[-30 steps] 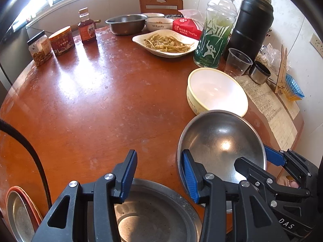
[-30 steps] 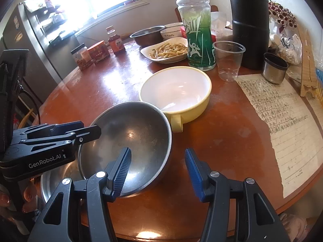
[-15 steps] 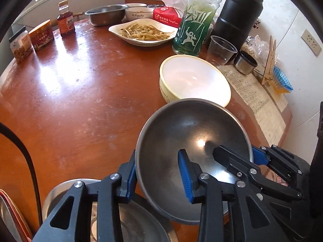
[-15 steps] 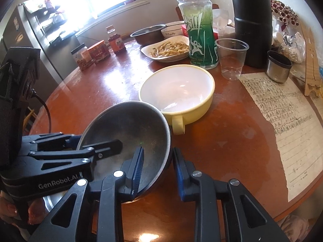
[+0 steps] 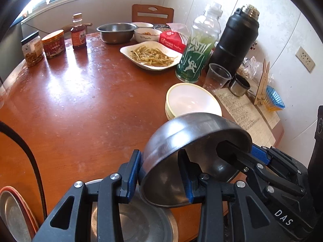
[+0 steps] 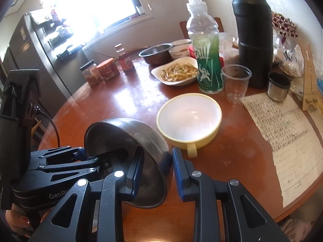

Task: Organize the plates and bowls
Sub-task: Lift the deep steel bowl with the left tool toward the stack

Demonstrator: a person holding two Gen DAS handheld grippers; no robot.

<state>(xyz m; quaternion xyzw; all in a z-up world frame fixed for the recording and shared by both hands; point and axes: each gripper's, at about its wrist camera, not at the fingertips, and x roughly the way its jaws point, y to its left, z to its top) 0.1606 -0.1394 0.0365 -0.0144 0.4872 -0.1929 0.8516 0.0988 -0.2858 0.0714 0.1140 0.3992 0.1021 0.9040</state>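
A steel bowl (image 5: 181, 141) is held up, tilted, off the round wooden table (image 5: 70, 109). My left gripper (image 5: 161, 173) is shut on its near rim. My right gripper (image 6: 155, 167) is shut on the opposite rim of the steel bowl (image 6: 129, 141); its black fingers (image 5: 238, 157) show in the left wrist view. Below the bowl lies a steel plate (image 5: 141, 221). A yellow bowl (image 5: 191, 100) with a white inside stands just behind; in the right wrist view the yellow bowl (image 6: 189, 117) shows a handle.
A stack of plates (image 5: 14, 211) sits at the near left edge. Farther back stand a dish of food (image 5: 151, 56), a green bottle (image 5: 197, 58), a black flask (image 5: 236, 40), a plastic cup (image 5: 218, 76), a steel basin (image 5: 115, 32), jars (image 5: 52, 44) and a paper sheet (image 6: 286, 133).
Both grippers closed on the steel bowl's rim and lifted it. It has tipped up from lying flat to a steep tilt above the steel plate.
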